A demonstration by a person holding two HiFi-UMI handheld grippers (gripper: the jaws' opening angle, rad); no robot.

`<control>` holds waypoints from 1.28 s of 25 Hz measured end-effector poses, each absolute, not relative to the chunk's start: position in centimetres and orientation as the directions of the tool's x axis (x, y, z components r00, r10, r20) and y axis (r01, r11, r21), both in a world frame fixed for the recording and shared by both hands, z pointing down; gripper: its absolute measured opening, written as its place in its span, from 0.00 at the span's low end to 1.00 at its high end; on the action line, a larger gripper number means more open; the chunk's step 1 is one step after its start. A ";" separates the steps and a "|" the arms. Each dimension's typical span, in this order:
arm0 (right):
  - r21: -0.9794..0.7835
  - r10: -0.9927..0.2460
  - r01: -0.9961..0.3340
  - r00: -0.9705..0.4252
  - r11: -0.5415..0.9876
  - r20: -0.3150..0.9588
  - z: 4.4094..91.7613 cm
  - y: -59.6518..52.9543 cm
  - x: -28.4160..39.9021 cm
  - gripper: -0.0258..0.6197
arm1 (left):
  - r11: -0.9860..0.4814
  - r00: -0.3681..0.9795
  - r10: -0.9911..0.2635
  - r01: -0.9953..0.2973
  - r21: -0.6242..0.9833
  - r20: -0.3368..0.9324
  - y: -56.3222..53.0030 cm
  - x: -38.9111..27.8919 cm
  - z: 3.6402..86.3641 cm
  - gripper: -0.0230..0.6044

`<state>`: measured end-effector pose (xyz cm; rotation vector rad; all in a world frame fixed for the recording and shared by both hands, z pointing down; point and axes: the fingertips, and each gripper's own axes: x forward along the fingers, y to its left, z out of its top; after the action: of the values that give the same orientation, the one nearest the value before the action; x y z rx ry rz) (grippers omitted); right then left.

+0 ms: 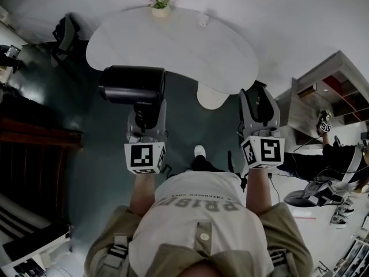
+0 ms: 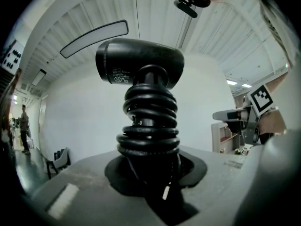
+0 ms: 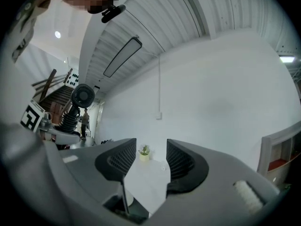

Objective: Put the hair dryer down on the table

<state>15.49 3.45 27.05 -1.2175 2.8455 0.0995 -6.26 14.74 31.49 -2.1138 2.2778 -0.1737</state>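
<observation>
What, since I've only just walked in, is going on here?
A person stands facing a white table with a gripper in each hand. The left gripper is clamped on the handle of a black hair dryer, whose cord is coiled round that handle. The dryer is in the air, not yet on the table. The right gripper is open and empty. A small potted plant sits at the table's far edge.

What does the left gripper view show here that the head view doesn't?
Only the left gripper view: the black cord coiled round the handle of the hair dryer, the label on its barrel, and a bystander far off at the left.

Only the head view: the white table ahead, with a small potted plant at its far edge.

Both: the hair dryer gripped by its handle in the left hand-held gripper, and the right hand-held gripper beside it, carrying nothing.
</observation>
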 end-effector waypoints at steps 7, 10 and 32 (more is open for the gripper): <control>0.054 -0.699 -0.704 -0.710 0.708 -0.082 26.0 -1.8 15.2 0.36 | 0.097 -0.101 -0.994 -0.989 -0.107 0.035 9.9 -6.4 30.5 0.25; 0.062 -0.683 -0.688 -0.726 0.723 -0.078 26.0 -3.1 14.8 0.36 | 0.112 -0.117 -0.992 -0.986 -0.120 0.035 8.8 -6.6 30.5 0.25; -0.010 -0.730 -0.730 -0.683 0.683 0.027 30.8 -12.4 9.6 0.36 | 0.061 -0.074 -0.989 -0.992 -0.110 0.125 -1.1 -12.8 33.8 0.25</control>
<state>9.56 -12.45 30.82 -1.2586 2.9007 -0.0309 -12.81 -1.06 33.82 -2.1481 2.2997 -0.2621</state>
